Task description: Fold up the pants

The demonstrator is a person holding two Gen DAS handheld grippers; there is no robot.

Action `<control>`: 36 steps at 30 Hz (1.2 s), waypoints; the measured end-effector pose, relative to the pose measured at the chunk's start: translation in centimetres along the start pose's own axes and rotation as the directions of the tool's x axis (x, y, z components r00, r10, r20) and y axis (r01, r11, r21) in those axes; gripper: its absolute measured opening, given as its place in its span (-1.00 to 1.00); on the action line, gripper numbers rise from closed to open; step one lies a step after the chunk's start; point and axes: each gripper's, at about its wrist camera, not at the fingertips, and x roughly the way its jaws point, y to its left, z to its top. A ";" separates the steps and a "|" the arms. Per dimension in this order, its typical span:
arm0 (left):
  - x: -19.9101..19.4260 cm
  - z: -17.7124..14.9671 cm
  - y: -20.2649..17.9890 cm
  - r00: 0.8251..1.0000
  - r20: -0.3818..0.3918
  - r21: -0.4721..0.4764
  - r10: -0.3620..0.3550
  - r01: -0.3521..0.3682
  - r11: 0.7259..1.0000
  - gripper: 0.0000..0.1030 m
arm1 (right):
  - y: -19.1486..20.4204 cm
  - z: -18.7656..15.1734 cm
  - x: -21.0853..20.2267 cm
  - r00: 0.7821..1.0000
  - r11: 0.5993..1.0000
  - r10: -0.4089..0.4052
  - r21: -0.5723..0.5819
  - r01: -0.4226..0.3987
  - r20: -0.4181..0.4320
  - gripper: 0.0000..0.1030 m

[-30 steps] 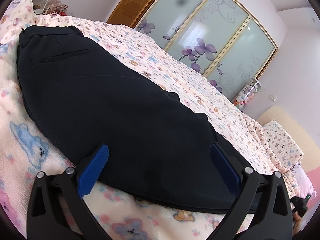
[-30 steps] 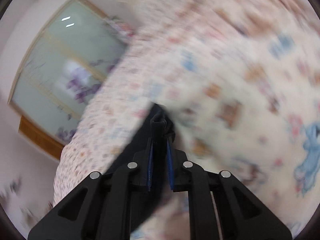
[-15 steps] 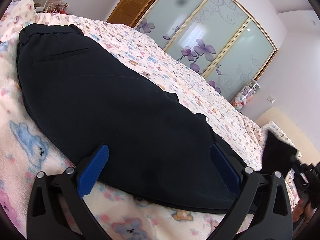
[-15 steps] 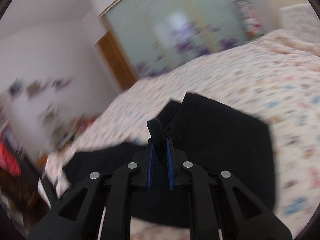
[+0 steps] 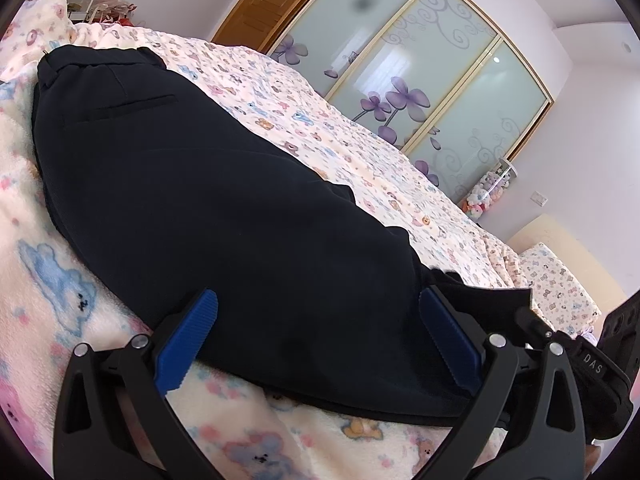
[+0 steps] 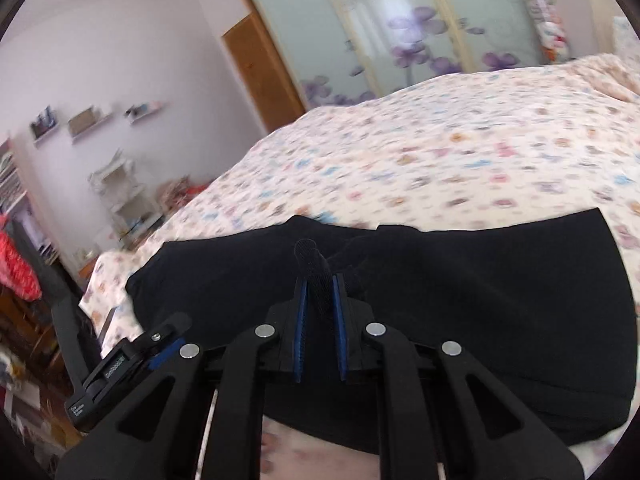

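Black pants [image 5: 224,200] lie along the patterned bed cover [image 5: 360,148], waistband and back pocket at the far left. My left gripper [image 5: 318,296] stands open low over the near part of the pants, blue pads wide apart with the cloth between them untouched. My right gripper [image 6: 318,280] is shut on a bunched fold of the pants' black cloth [image 6: 310,256], held above the spread pants [image 6: 500,300]. In the left wrist view the right gripper's fingers [image 5: 560,340] come in at the right edge with a lifted cloth edge [image 5: 496,298]. The left gripper's fingers [image 6: 120,364] show at the lower left of the right wrist view.
Sliding wardrobe doors [image 5: 420,60] with purple flowers and a wooden door [image 5: 272,0] stand beyond the bed. A rack of plush toys [image 5: 486,196] is by the far corner. White shelves [image 6: 120,192] and a red garment [image 6: 18,260] are left of the bed.
My right gripper swung across the bed with the pant cloth in its grip, rolled upright, and now sits beside the left gripper. The left gripper stayed put and open.
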 end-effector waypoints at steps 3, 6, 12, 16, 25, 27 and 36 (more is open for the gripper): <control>-0.1 -0.1 0.0 1.000 -0.002 0.002 -0.003 0.003 1.000 0.96 | 1.1 -2.2 5.0 0.963 0.991 -0.098 -0.116 0.070 -0.252 -0.71; -0.1 0.1 0.1 1.000 -0.007 -0.002 -0.017 0.017 1.000 0.96 | 1.4 -3.6 4.4 0.959 0.985 -0.102 -0.165 0.059 -0.266 -0.36; -0.2 0.2 0.2 1.000 -0.008 -0.021 -0.028 0.028 0.999 0.96 | 1.2 -2.5 0.3 0.993 0.991 -0.042 -0.131 0.028 -0.109 -0.25; -0.3 0.2 0.3 0.999 -0.009 -0.024 -0.035 0.035 0.999 0.96 | 0.4 -1.5 1.5 0.987 0.995 -0.075 -0.078 0.065 -0.139 -0.25; -0.6 0.2 0.4 0.998 -0.022 -0.015 -0.053 0.053 0.998 0.96 | 0.9 -3.8 5.3 0.956 0.982 -0.166 -0.133 0.137 -0.242 -0.57; -0.6 0.3 0.4 0.998 -0.027 -0.013 -0.059 0.058 0.998 0.96 | -1.7 -3.1 4.6 0.971 0.997 -0.031 0.063 0.047 -0.237 -0.84; -0.7 0.4 0.4 0.998 -0.030 -0.011 -0.062 0.062 0.998 0.96 | 1.2 0.0 1.6 0.995 0.995 0.087 0.057 -0.084 -0.053 -0.87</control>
